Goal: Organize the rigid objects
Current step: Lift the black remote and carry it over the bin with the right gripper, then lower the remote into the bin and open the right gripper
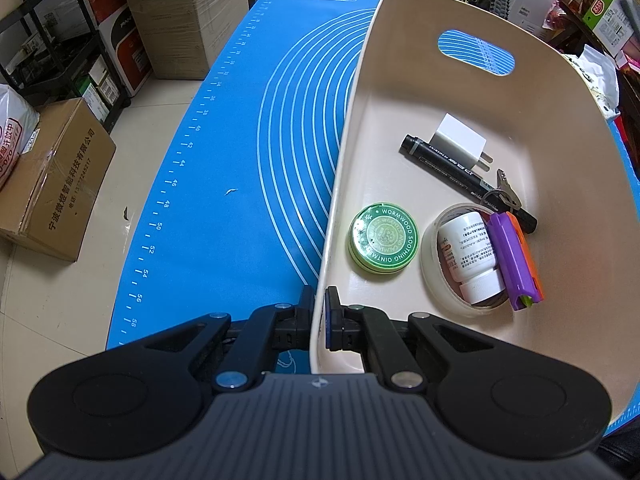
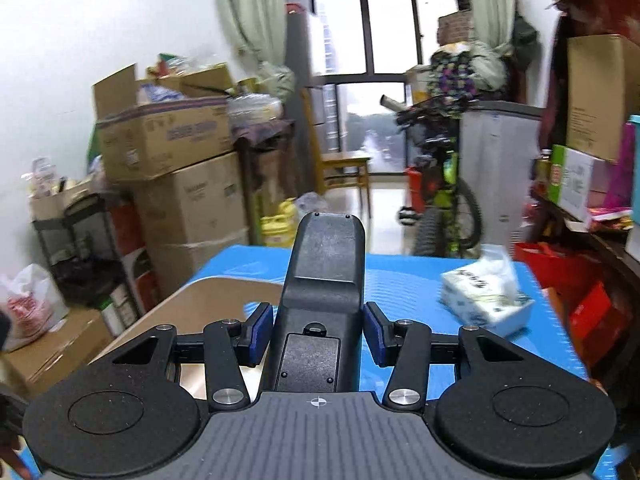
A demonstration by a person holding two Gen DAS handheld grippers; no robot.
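The blue mat (image 1: 224, 168) is filling the left wrist frame's centre, bearing the beige bin (image 1: 580, 208) at right. The left gripper (image 1: 320, 300) is clamping the bin's near rim at lower centre. The right gripper (image 2: 318, 320) is gripping a black device (image 2: 324, 280), raised at mid-frame.

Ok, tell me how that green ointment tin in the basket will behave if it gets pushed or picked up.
The green ointment tin lies flat on its broad face on the basket floor, so a push should slide it, not roll it. It looks rigid, probably metal, and its glossy lid may be slippery. It is low and round, so gripping across its rim seems safest.
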